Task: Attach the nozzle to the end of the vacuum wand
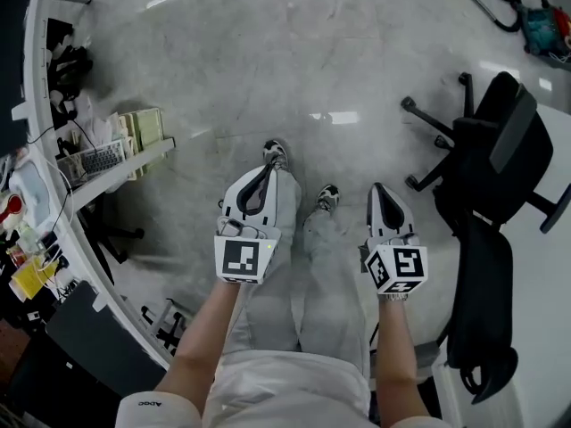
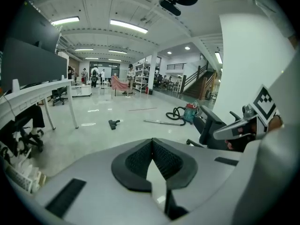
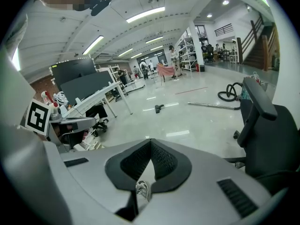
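Left gripper (image 2: 152, 143): jaws pressed together, nothing between the pads; held out over the person's legs, pointing forward and down toward the floor (image 1: 268, 61); right gripper (image 3: 150, 143): jaws likewise closed on nothing, one shoe (image 3: 141, 189) showing through the gap beneath them; in the head view the two grippers sat side by side in the near middle, apart from each other; nozzle (image 2: 113, 123), a dark floor head, lay alone on the glossy floor far ahead, well apart from both grippers; vacuum wand (image 2: 159, 122), a long thin metal tube, lay flat on the floor to the right of the nozzle, not touching it; its right end came close to a dark coiled hose (image 2: 176, 114) beside the teal vacuum canister (image 2: 191, 111); black office chair (image 1: 500, 141) stood at right, near the right gripper and nearer than the canister; white curved desk (image 1: 40, 105) ran along the left, with a keyboard (image 1: 100, 159) and cables close by; people stood in the far background, too small to detail
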Available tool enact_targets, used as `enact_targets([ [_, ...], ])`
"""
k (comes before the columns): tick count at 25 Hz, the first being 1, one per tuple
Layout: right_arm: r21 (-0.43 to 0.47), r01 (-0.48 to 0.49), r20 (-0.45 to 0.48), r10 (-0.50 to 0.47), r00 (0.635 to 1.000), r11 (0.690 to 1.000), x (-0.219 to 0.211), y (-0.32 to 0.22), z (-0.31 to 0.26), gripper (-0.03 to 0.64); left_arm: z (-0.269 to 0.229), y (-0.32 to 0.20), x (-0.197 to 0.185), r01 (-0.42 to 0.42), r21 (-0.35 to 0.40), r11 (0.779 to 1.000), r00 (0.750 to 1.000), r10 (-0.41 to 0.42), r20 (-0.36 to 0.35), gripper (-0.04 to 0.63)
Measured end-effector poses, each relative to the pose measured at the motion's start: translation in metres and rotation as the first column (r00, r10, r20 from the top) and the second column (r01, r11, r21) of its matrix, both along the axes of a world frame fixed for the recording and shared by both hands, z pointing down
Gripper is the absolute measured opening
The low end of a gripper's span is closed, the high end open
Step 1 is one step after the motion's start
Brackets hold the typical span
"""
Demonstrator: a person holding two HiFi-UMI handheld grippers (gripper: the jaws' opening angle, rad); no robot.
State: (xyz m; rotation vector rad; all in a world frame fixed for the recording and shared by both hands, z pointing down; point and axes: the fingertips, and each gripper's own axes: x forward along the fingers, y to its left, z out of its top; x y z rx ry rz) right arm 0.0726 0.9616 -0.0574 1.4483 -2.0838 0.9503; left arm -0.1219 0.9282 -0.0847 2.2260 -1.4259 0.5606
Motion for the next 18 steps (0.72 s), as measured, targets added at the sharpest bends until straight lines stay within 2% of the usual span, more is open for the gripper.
enact_targets([
  [6,-0.006,0.002,-0.02,-0.002,1.0,1.0,-0.059,-0.054,0.002,0.003,0.012,-0.052,-0.058,0.003,-0.042,0.999,0.998,-0.005,-0.059,0.009],
  [11,-0.033,-0.011,-0.036,0.01,0.999,0.999,-0.094,-0.091,0.012,0.003,0.015,-0.093,-0.095,-0.004,-0.031,1.0,1.0,0.004,-0.028,0.009],
  [15,-0.028,0.029,-0.071,-0.031,0.997,0.999,-0.103,-0.114,0.011,0.003,0.033,-0.116,-0.124,0.069,-0.066,0.995,0.997,-0.071,-0.029,0.009],
  [18,-0.048,0.007,-0.074,-0.01,0.997,0.999,-0.087,-0.123,0.013,0.003,0.043,-0.127,-0.132,0.106,-0.09,0.99,0.994,-0.108,-0.013,0.009],
])
